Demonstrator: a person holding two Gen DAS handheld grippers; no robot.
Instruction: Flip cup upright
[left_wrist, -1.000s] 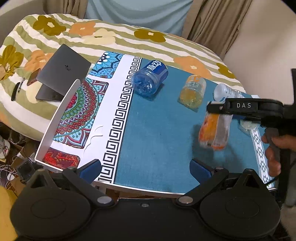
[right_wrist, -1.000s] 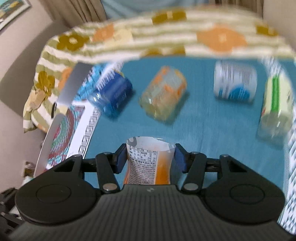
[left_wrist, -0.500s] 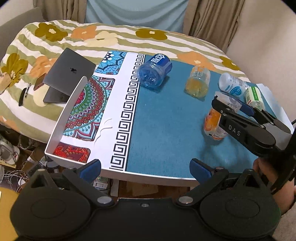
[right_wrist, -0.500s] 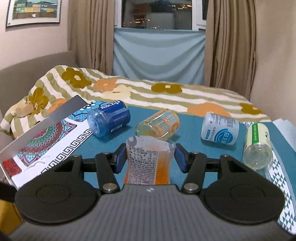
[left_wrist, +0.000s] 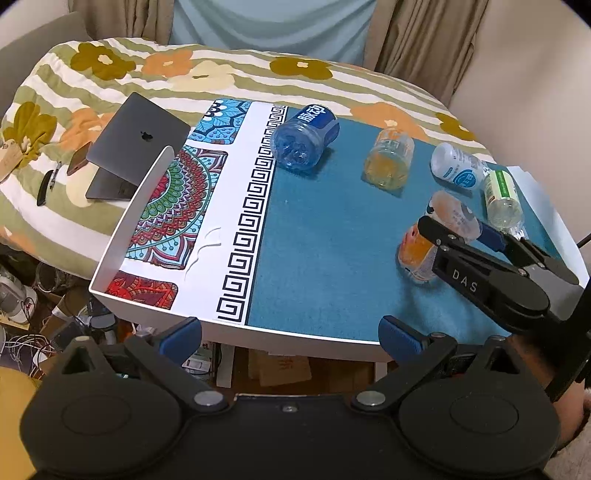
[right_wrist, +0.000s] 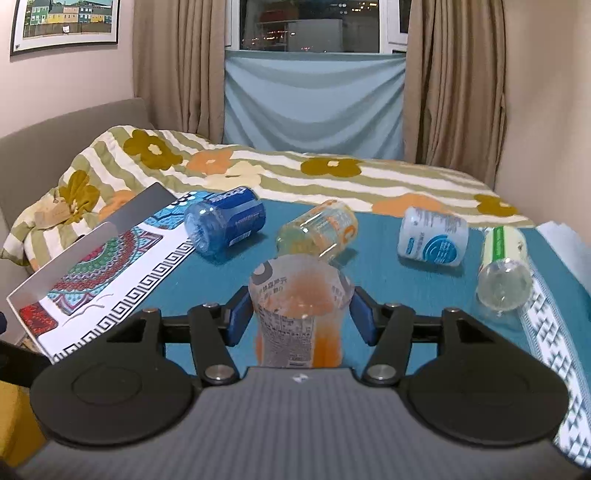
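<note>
An orange-and-white plastic cup (right_wrist: 301, 314) stands upright on the blue mat, open end up. My right gripper (right_wrist: 300, 315) is around it with the jaws opened a little, pads just off its sides. It shows in the left wrist view too, cup (left_wrist: 424, 247) and right gripper (left_wrist: 458, 230). My left gripper (left_wrist: 291, 338) is open and empty, hovering off the table's near edge.
Several cups lie on their sides on the blue mat: a blue one (right_wrist: 227, 225), a yellow one (right_wrist: 319, 230), a white-blue one (right_wrist: 434, 240) and a green-striped one (right_wrist: 504, 269). A laptop (left_wrist: 136, 147) rests on the bed beyond the table's left rim (left_wrist: 122, 225).
The right gripper swung the cup from tilted to upright, set it on the mat, and its jaws have opened slightly off the cup. The left gripper pulled back a little.
</note>
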